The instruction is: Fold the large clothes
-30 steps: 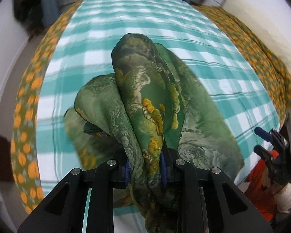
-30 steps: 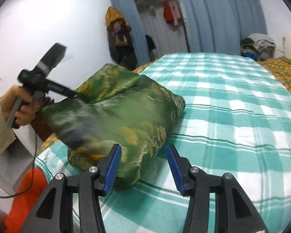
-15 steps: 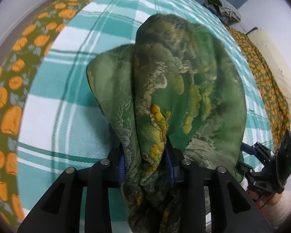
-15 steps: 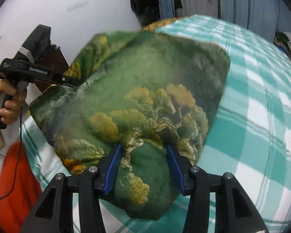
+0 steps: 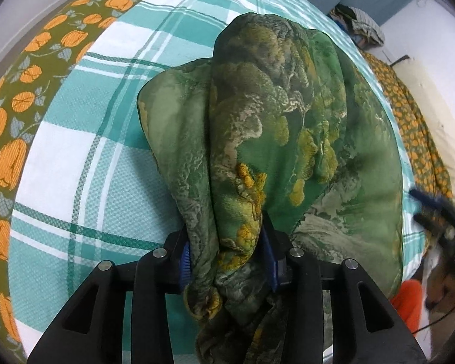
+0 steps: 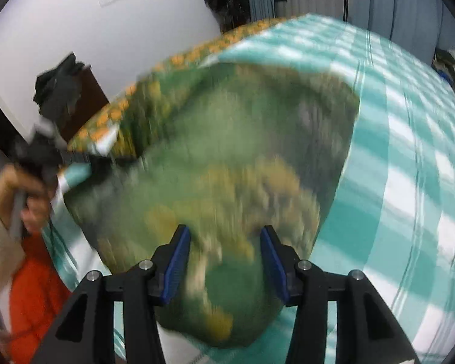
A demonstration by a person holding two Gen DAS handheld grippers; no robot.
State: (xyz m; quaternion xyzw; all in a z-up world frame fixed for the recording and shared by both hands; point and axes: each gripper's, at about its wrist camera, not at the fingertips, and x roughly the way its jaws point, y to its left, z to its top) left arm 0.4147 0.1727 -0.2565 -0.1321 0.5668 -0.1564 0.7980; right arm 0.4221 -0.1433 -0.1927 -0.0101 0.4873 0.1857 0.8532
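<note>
Green silky cloth with yellow flowers, the garment (image 5: 288, 127), is bunched thick between the blue pads of my left gripper (image 5: 229, 261); the jaws are opening, but the pads press the bundle on both sides, so I call it held. From there the garment spreads up and to the right over the teal checked bedcover (image 5: 85, 163), lying in a heap and not flat. In the blurred right view, my right gripper (image 6: 226, 262) stands with its jaws apart above the lower edge of the garment; I cannot tell if the pads touch it. I judge the risk is that the left bundle slips out as a lump, because the cloth is slippery, and the fold then has creases. At middle left, a hand (image 6: 30, 194) holds the other tool.
</note>
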